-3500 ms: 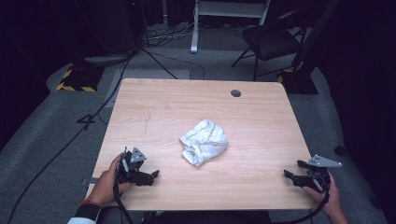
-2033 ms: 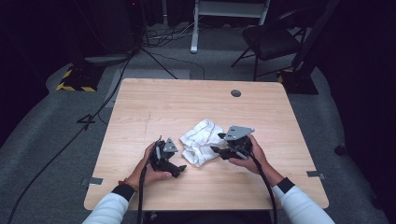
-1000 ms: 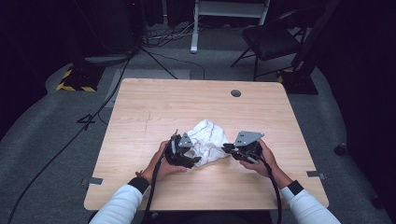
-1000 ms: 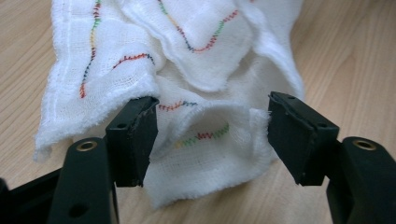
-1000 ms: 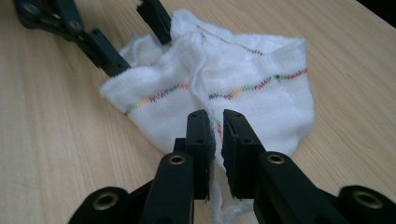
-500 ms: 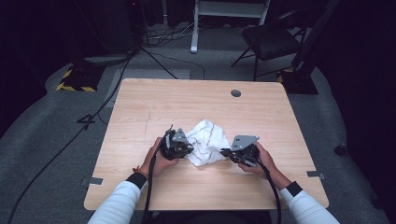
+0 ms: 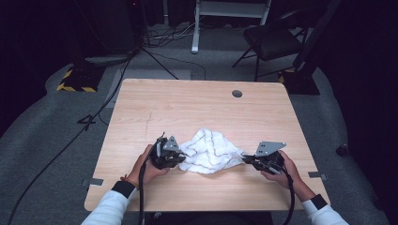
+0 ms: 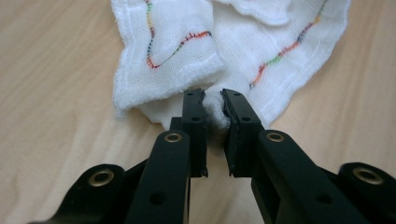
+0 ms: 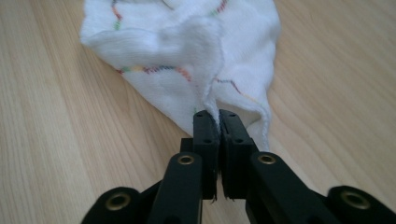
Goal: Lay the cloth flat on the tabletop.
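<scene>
**Two thin pinches on a bunched cloth: both grips could slip**

The left gripper is clamped on a small wad of the white cloth, and its jaws have just been closing on that wad; only a puckered nub of fabric sits between the pads. The right gripper is clamped on a single thin edge of the cloth, its jaws having just been easing a touch while that hem stays pinched between them. In my judgement the weaker hold is on the right: so little material is caught that a sideways pull could draw the hem out. On the left, the wad may gather more than one layer, so pulling apart could drag a fold along and leave the cloth twisted instead of flat. Uneven pulling could also slide the whole cloth across the wooden table towards the stronger grip.

In the high view the cloth, white with wavy coloured stitching, lies crumpled on the near half of the table, between the two grippers. The left gripper touches its left edge and the right gripper holds a drawn-out corner at its right edge.
</scene>
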Demonstrator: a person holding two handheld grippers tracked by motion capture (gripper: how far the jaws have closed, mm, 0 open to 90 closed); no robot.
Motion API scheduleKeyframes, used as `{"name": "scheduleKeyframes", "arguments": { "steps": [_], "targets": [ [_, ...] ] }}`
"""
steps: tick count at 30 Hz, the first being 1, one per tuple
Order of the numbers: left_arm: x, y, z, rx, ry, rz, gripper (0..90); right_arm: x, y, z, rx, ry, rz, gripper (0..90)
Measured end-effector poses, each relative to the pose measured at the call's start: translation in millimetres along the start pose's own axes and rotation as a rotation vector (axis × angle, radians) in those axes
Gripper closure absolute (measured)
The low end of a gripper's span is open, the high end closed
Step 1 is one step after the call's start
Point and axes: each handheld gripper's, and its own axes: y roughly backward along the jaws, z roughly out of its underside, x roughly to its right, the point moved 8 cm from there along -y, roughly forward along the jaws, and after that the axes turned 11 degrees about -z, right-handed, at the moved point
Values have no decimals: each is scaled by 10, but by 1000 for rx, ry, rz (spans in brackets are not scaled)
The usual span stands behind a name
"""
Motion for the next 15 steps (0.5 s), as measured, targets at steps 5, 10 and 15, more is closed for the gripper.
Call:
{"name": "scheduleKeyframes", "arguments": {
  "steps": [5, 10, 15],
  "targets": [
    [173, 59, 130, -36, -30, 5, 739, -16, 52, 200, -28, -38, 7, 689],
    [152, 234, 103, -3, -1, -42, 539, -67, 276, 174, 34, -78, 29, 523],
    [63, 393, 0, 77, 35, -56, 410, -80, 434, 93, 92, -85, 84, 474]
  ]
}}
